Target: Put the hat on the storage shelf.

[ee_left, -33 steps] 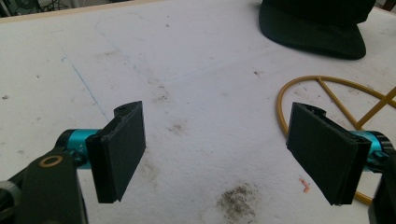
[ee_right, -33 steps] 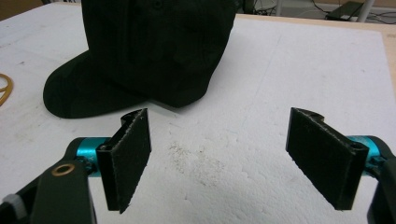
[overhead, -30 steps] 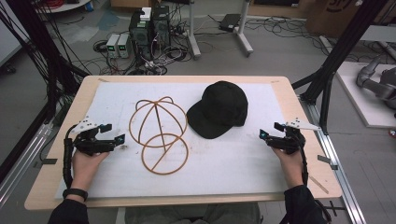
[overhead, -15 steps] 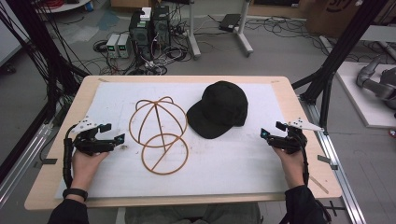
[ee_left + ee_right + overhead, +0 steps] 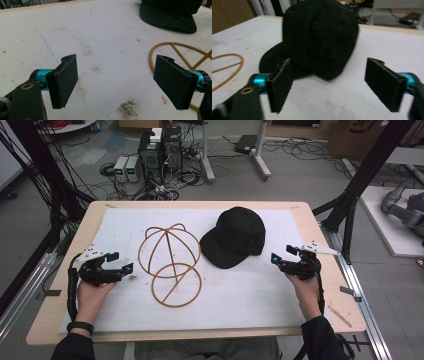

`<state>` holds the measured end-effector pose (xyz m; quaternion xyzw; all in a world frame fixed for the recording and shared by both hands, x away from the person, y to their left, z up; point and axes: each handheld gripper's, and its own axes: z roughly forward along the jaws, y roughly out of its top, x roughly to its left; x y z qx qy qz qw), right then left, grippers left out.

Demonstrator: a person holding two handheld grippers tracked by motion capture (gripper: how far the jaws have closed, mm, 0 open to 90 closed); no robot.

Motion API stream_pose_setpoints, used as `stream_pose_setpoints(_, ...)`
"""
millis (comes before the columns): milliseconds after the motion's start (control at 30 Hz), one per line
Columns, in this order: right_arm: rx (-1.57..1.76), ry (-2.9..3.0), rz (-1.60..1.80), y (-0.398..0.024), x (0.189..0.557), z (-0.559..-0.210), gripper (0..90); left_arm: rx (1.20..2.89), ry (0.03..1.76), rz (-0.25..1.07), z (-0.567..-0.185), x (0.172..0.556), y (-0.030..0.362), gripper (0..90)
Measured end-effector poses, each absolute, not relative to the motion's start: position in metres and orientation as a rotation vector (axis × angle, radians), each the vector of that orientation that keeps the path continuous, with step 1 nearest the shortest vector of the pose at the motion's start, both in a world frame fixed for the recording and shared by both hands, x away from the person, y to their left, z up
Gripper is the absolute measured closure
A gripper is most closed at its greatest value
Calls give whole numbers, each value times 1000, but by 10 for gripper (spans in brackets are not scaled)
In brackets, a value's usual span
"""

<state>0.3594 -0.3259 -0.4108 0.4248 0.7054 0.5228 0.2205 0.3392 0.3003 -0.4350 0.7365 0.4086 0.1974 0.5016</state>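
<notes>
- The black baseball cap (image 5: pixel 236 238) sits mid-table on the white mat (image 5: pixel 250 290), just beside the wire cap frame (image 5: pixel 171 263).
- It looks soft and light, with a floppy crown; I'd pinch the stiffer brim (nearest me).
- My right gripper (image 5: pixel 278 259) has jaws spread, just narrowed slightly, nothing between them.
- My left gripper (image 5: pixel 123 269) is also spread and empty.

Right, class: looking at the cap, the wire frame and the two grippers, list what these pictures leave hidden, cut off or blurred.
- Black cap: its underside is hidden by its own crown in the high view; the top edge cuts the crown in the left gripper view.
- Wire hat frame: cut by the right edge in the left gripper view and by the left edge in the right gripper view.
- Right gripper: blurred in the right gripper view.
- Left gripper: nothing between its open jaws.
</notes>
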Motion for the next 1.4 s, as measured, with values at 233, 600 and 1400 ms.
stream_pose_setpoints(233,1065,2027,1448,-298,371,-405,327,1779,987,468,-436,340,299,199)
stream_pose_setpoints(600,1040,2097,1446,-272,393,-409,392,1790,988,462,-437,341,298,199)
stream_pose_setpoints(1400,1103,2122,1437,-251,427,-419,568,1822,986,456,-438,341,296,200)
